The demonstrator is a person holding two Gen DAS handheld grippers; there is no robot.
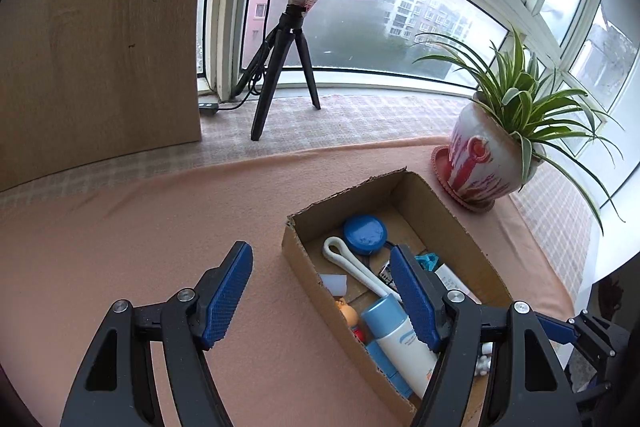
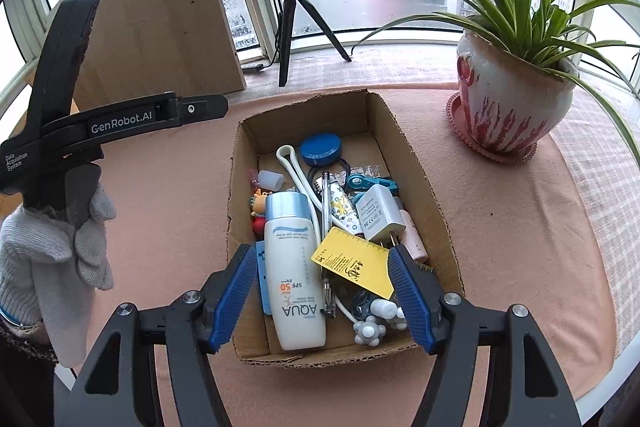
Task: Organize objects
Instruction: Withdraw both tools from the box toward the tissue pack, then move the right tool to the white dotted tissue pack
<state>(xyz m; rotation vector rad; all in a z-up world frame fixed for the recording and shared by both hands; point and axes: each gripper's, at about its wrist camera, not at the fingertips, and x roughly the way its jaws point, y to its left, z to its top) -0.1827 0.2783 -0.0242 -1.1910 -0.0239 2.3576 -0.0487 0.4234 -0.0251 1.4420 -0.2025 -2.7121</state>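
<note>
The left gripper (image 1: 326, 297), a black two-finger tool with blue ribbed pads (image 1: 226, 297), points steeply downward with its jaws standing well apart and nothing between the pads. The right gripper (image 2: 322, 293), of the same black frame and blue ribbed pads (image 2: 236, 295), also tilts steeply down, its jaws spread wide and gripping nothing. In the right wrist view, the person's left hand (image 2: 56, 259), in a grey-white knitted glove, clasps the black handle of the left gripper.
</note>
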